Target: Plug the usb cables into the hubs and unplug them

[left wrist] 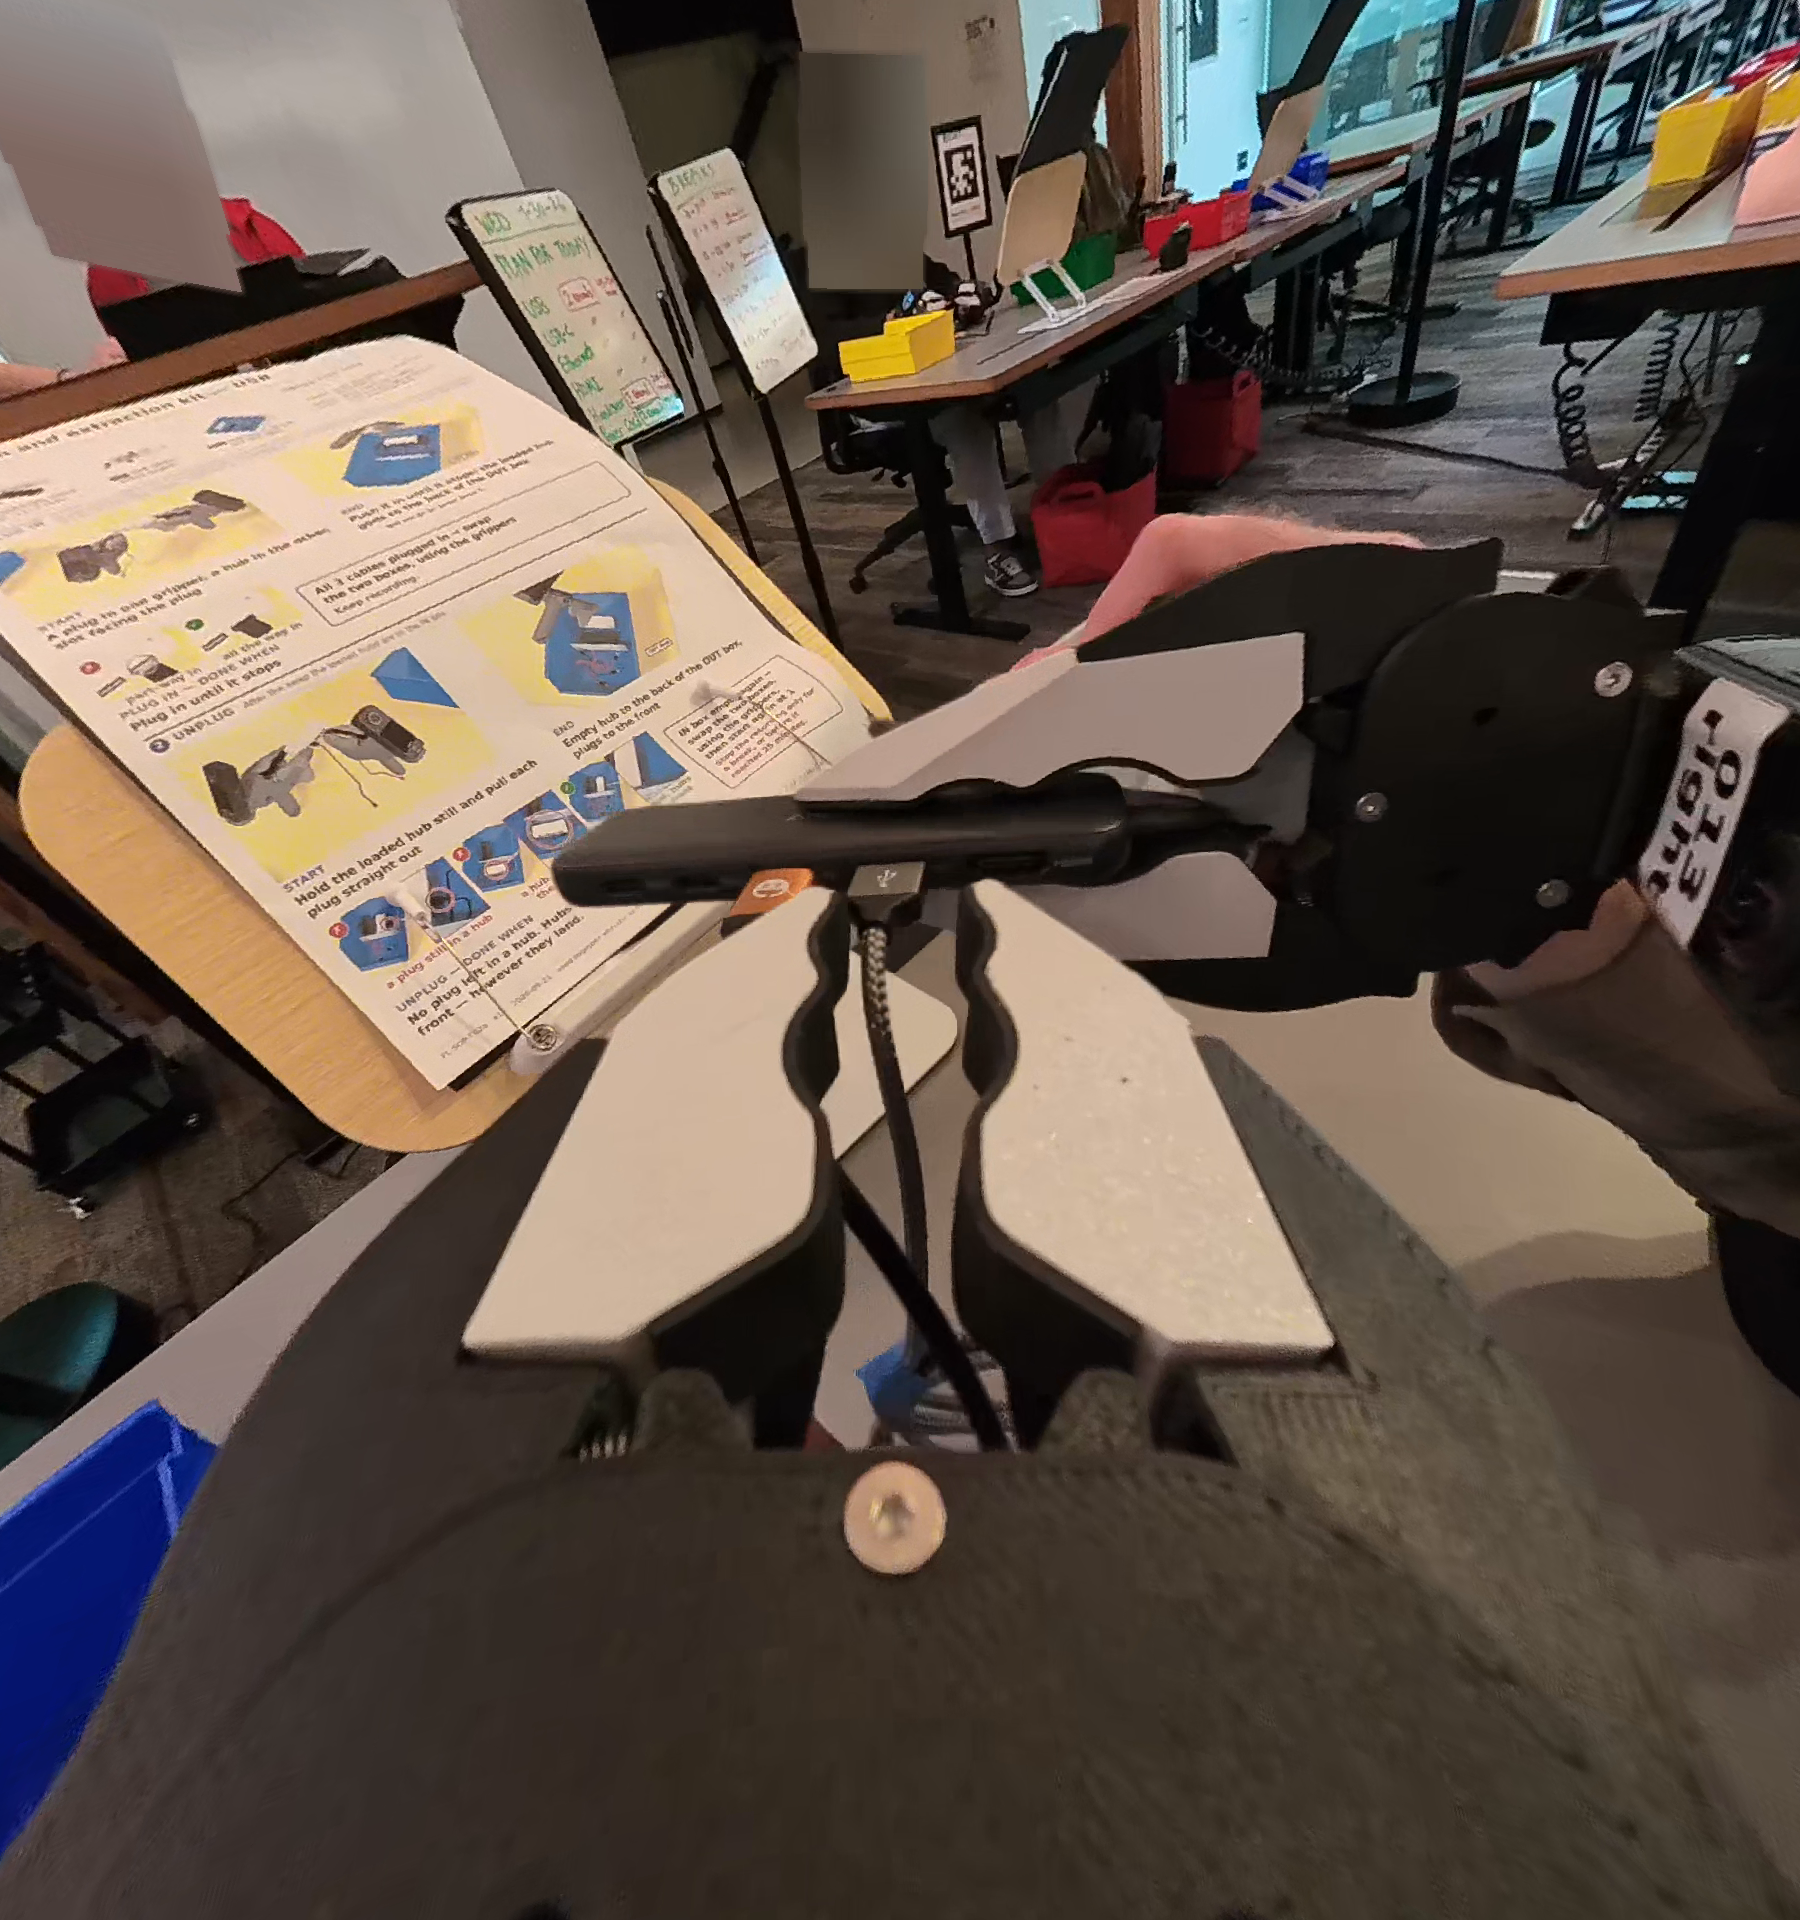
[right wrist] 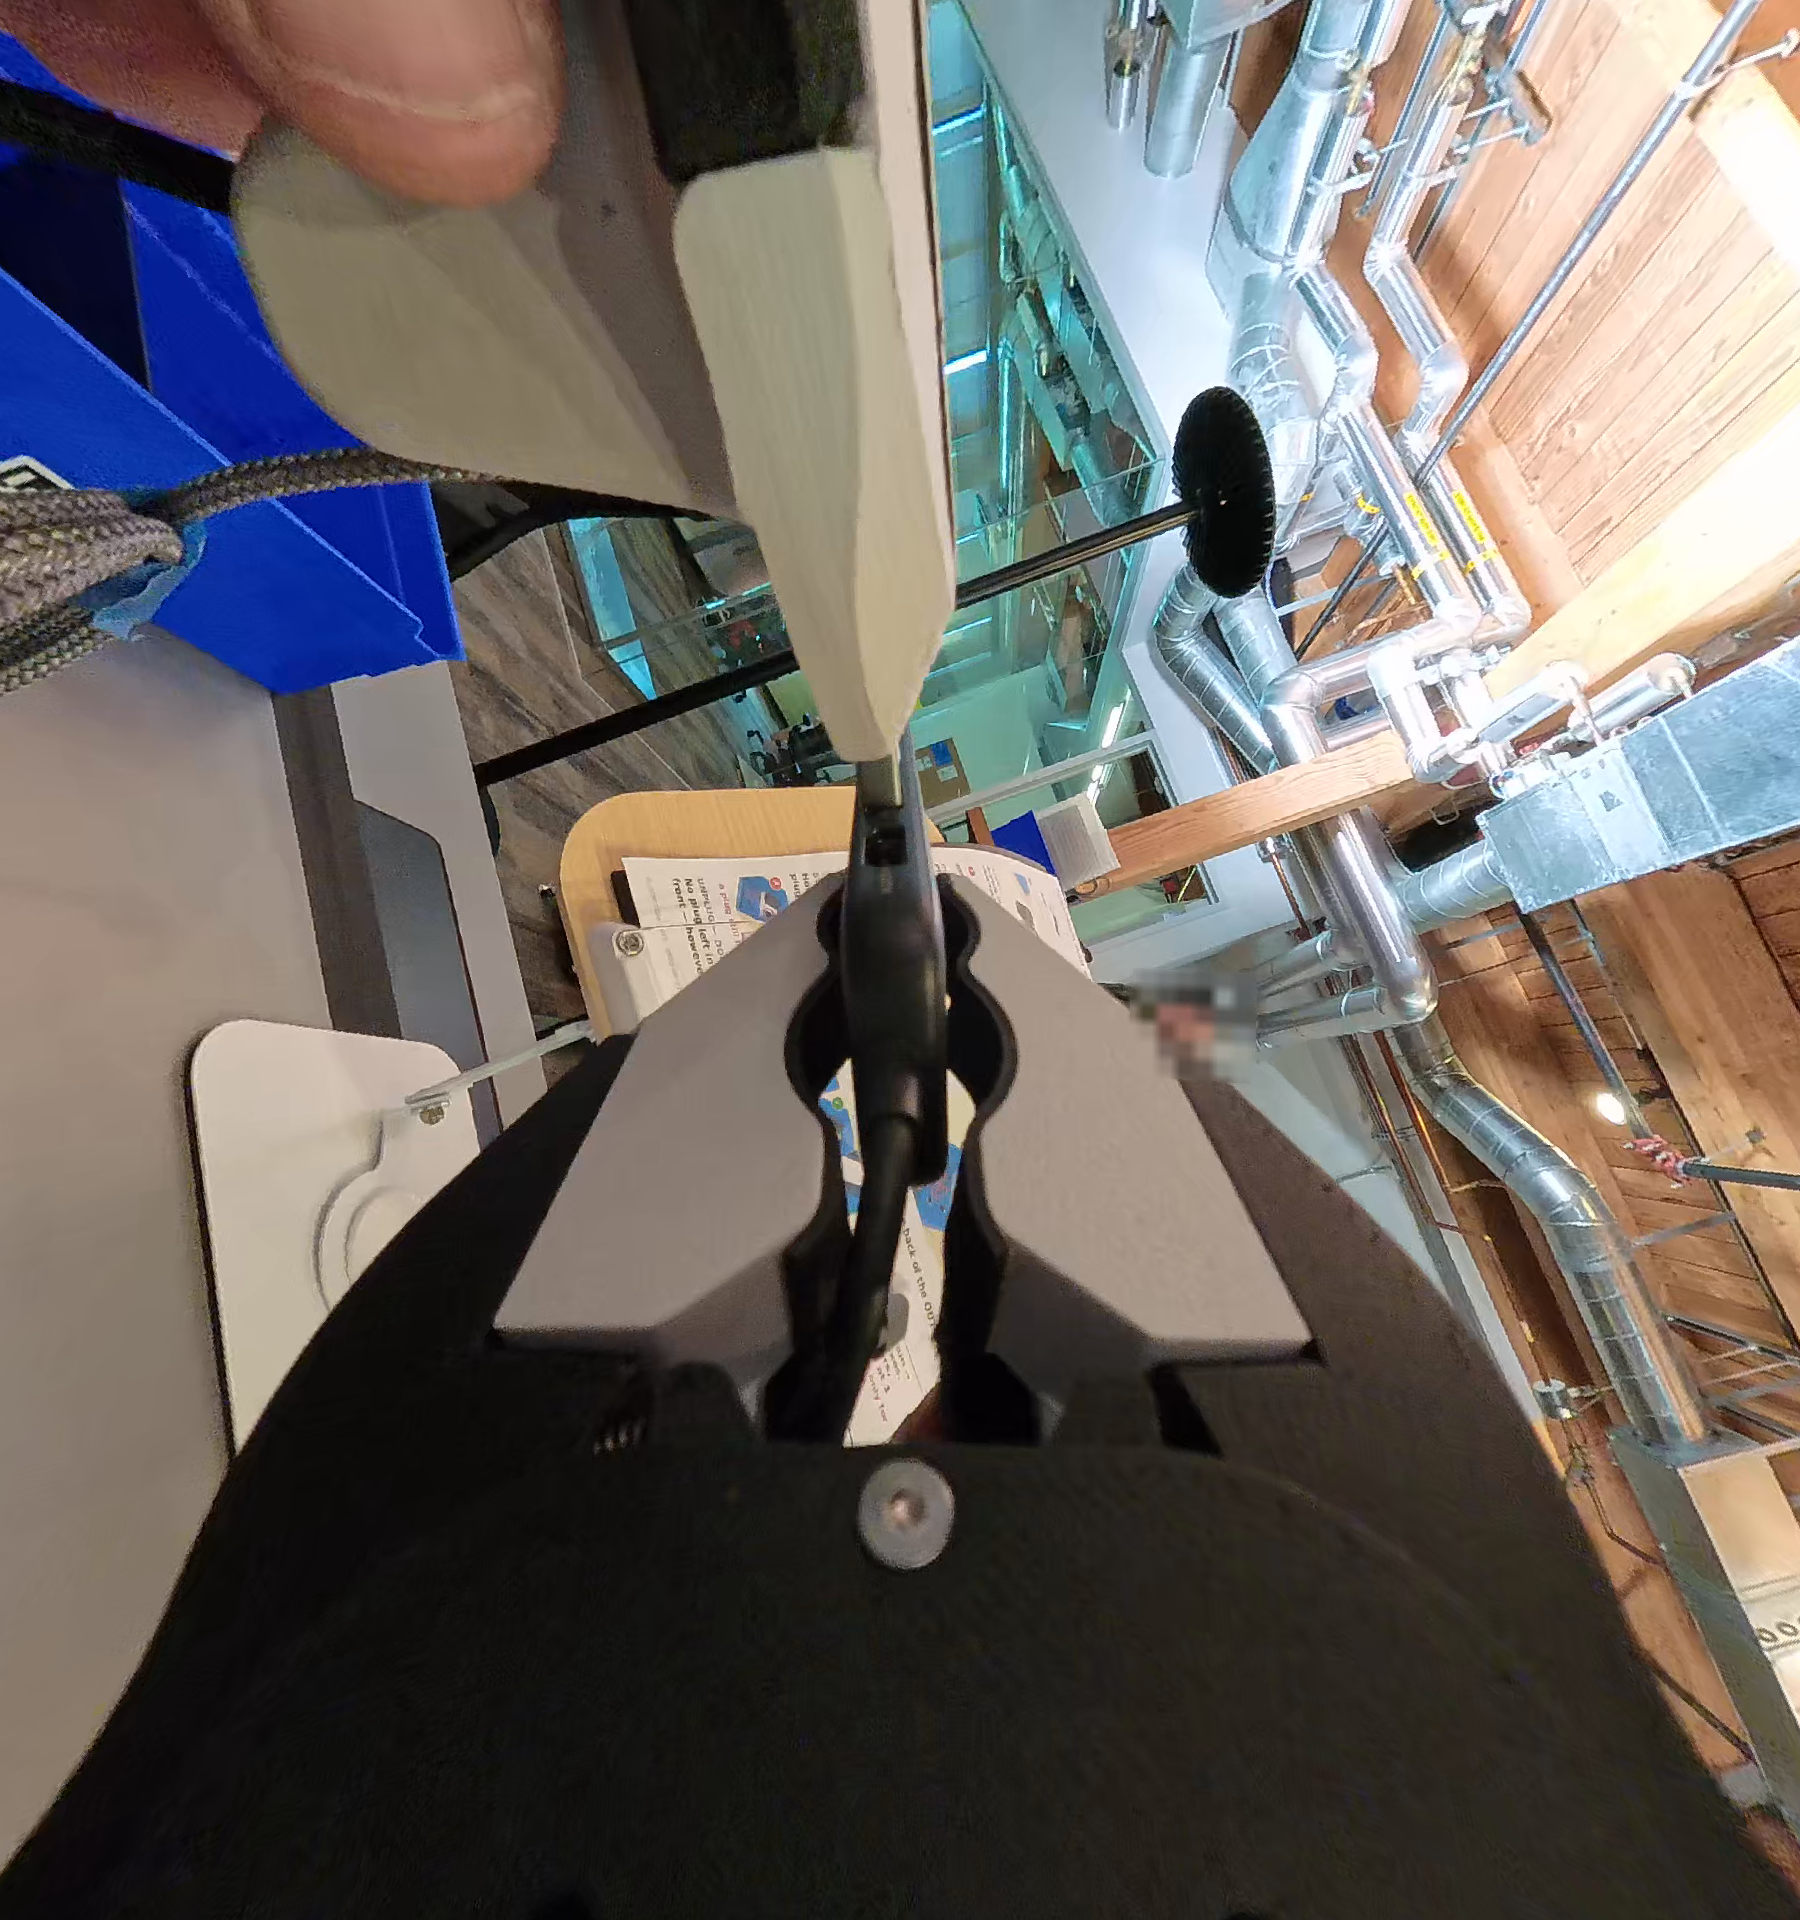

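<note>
The black USB hub (left wrist: 844, 836) is held level in the air by my right gripper (left wrist: 906, 842), which comes in from the right and is shut on it. My left gripper (left wrist: 896, 904) is closed around the silver-grey USB plug (left wrist: 883, 881), which sits in a port on the hub's near side. Its braided cable (left wrist: 891, 1018) runs back between my fingers. An orange plug (left wrist: 771, 888) sits in the hub beside it. In the right wrist view my right gripper (right wrist: 891, 904) clamps the hub (right wrist: 891, 966) edge-on. The left gripper's white fingers (right wrist: 823, 468) reach it from above.
A printed instruction sheet (left wrist: 356, 675) leans on a wooden stand at the left. A blue bin (left wrist: 34, 1610) stands at the lower left, also in the right wrist view (right wrist: 200, 468). The grey table (left wrist: 1498, 1195) lies below. A white plate (right wrist: 324, 1143) lies on it. Desks stand behind. My hands' fingertips stand some 5 cm from each other.
</note>
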A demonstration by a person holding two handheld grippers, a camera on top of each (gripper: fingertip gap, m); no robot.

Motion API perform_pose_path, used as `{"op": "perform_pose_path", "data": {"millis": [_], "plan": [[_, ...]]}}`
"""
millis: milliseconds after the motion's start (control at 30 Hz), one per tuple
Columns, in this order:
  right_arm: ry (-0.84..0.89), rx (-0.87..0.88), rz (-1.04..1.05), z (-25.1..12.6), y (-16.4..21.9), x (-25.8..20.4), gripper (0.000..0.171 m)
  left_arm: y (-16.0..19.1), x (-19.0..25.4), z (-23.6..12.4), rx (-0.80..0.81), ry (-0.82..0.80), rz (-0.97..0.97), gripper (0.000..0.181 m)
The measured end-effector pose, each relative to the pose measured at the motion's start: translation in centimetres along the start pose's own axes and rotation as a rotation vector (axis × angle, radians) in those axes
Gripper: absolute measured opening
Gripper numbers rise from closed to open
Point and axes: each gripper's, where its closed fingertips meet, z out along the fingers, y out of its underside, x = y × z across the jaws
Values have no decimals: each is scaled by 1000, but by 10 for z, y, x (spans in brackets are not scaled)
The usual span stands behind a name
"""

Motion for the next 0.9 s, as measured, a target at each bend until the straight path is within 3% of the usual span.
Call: {"op": "perform_pose_path", "data": {"millis": [633,900], "plan": [[2,-16,25,2,4,0,10,4,-4,4,33,-44,-36,13],[-12,-4,4,-2,-3,1,10,1,-1,-3,16,104,-4,13]]}}
